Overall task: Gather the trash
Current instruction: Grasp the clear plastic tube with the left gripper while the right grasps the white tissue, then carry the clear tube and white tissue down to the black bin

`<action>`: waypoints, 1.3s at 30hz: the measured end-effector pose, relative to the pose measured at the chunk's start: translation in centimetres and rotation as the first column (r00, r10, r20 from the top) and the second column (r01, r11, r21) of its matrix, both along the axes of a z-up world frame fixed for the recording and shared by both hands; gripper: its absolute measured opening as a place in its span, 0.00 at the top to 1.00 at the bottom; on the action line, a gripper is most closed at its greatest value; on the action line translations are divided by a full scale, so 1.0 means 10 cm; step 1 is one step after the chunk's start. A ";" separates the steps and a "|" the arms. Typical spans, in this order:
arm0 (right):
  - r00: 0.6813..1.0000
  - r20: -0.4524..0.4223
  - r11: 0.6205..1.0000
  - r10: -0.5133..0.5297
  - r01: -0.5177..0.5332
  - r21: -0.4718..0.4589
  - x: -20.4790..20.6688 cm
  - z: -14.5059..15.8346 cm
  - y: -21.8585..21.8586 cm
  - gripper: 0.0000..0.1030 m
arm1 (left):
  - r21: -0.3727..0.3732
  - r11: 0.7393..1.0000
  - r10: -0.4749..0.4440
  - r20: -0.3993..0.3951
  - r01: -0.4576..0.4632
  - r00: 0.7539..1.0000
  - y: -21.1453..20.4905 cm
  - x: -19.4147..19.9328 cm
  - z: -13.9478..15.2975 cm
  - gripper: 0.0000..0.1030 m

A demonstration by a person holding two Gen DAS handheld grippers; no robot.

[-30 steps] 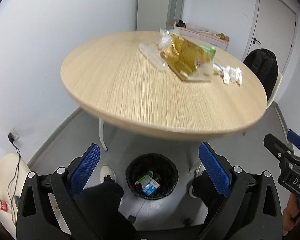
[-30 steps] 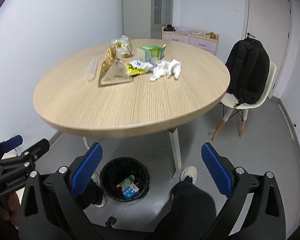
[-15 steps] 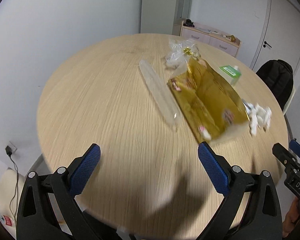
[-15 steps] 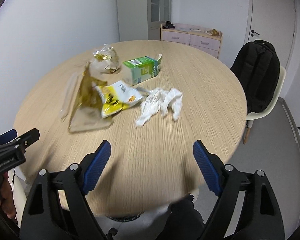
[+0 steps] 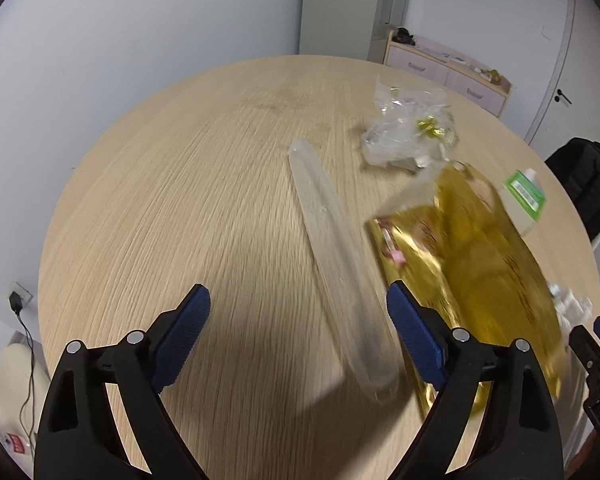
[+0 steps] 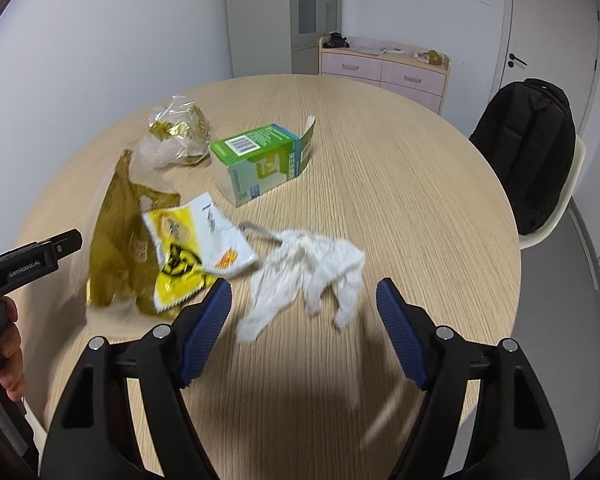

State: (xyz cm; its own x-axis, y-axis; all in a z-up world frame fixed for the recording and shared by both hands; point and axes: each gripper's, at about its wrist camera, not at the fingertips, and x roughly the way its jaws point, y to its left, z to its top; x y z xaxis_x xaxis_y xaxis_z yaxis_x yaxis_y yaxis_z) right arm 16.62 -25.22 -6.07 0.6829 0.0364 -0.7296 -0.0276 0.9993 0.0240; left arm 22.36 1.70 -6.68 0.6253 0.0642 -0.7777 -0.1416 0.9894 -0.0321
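Note:
Trash lies on a round wooden table [image 5: 188, 184]. In the left wrist view my left gripper [image 5: 298, 332] is open and empty over the table, just short of a long clear plastic sleeve [image 5: 332, 248] beside a gold foil bag [image 5: 472, 256]. A crumpled clear bag [image 5: 408, 128] lies beyond. In the right wrist view my right gripper [image 6: 304, 320] is open and empty, right above crumpled white tissue [image 6: 312, 272]. A yellow-white wrapper [image 6: 196, 252], the gold bag [image 6: 116, 240] and a green carton [image 6: 260, 160] lie to the left and behind.
A chair with a black backpack [image 6: 532, 152] stands right of the table. A pink drawer cabinet [image 6: 384, 68] stands against the far wall beside a door. A wall socket with a cable [image 5: 18, 304] is at lower left. The left gripper's handle [image 6: 28, 268] shows in the right wrist view.
Both grippers have risen from beside the floor bin and moved forward over the table. The trash is now much closer; the bin has left view.

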 end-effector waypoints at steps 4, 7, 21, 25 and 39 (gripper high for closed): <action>1.000 -0.014 1.000 0.009 -0.009 0.003 0.16 -0.03 -0.01 0.39 | 0.011 1.000 0.006 -0.019 -0.006 1.000 0.01 0.16 -0.05 0.21; 1.000 -0.026 1.000 0.010 -0.010 0.011 0.24 -0.07 -0.05 0.45 | 0.029 1.000 0.012 -0.035 -0.011 0.999 -0.01 0.28 -0.08 0.29; 0.996 -0.074 0.998 0.049 -0.047 0.029 0.33 -0.22 -0.13 0.90 | 0.068 0.997 0.041 -0.057 -0.037 0.998 -0.05 0.36 -0.12 0.76; 0.997 -0.068 0.999 0.047 -0.045 0.028 0.30 -0.22 -0.15 0.93 | 0.067 0.997 0.033 -0.055 -0.029 0.998 -0.08 0.30 -0.11 0.76; 0.999 -0.003 0.999 0.036 -0.036 0.024 0.01 0.00 -0.19 0.94 | 0.035 0.999 -0.004 -0.017 0.005 1.000 -0.15 -0.04 0.05 0.76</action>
